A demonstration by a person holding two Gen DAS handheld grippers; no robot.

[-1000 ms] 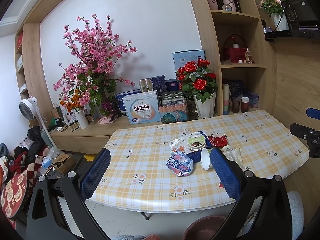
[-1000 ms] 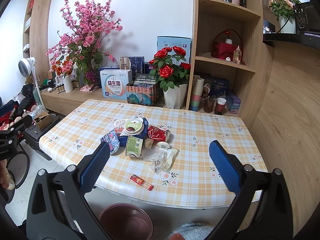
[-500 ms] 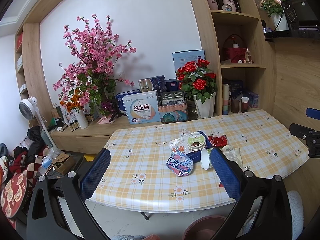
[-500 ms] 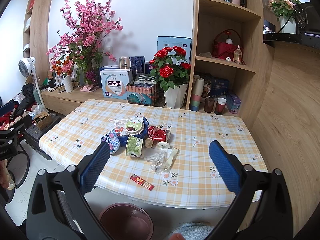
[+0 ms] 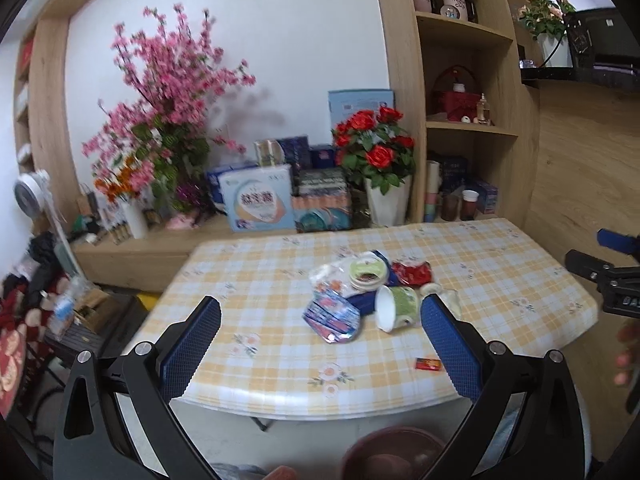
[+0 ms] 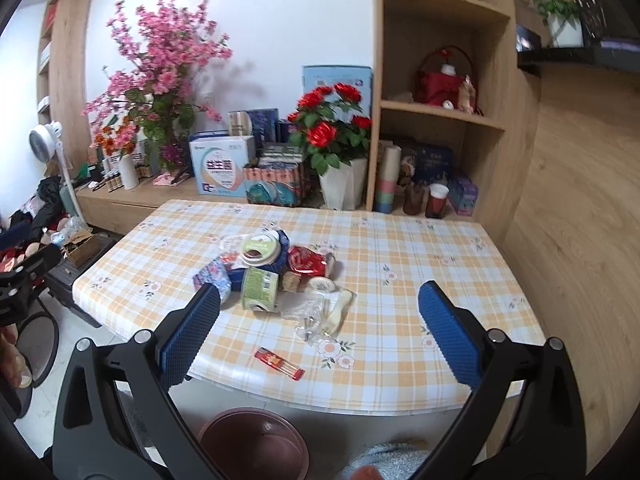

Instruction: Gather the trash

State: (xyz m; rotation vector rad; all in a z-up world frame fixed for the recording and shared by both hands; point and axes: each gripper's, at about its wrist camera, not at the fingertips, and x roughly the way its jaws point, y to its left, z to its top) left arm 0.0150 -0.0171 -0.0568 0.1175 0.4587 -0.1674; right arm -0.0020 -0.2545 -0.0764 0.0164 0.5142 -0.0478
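A pile of trash lies mid-table: a green paper cup (image 5: 397, 306) (image 6: 260, 289) on its side, a blue foil wrapper (image 5: 333, 316) (image 6: 213, 277), a round lid (image 5: 366, 275) (image 6: 258, 250), a red wrapper (image 5: 412, 272) (image 6: 307, 261), clear plastic with a spoon (image 6: 320, 312). A small red packet (image 6: 279, 363) (image 5: 428, 364) lies near the front edge. My left gripper (image 5: 320, 340) and right gripper (image 6: 319, 332) are both open and empty, held before the table's front edge. A brown bin (image 6: 253, 444) (image 5: 394, 454) stands on the floor below.
The table (image 6: 420, 264) has a yellow checked cloth. Behind it a low shelf carries flower vases (image 6: 344, 184), boxes (image 6: 220, 168) and cups (image 6: 436, 200). A wooden wall is at right. A fan (image 6: 46, 140) and floor clutter are at left.
Both grippers have moved forward and closer to the table; the trash pile looks larger. The jaws stay open.
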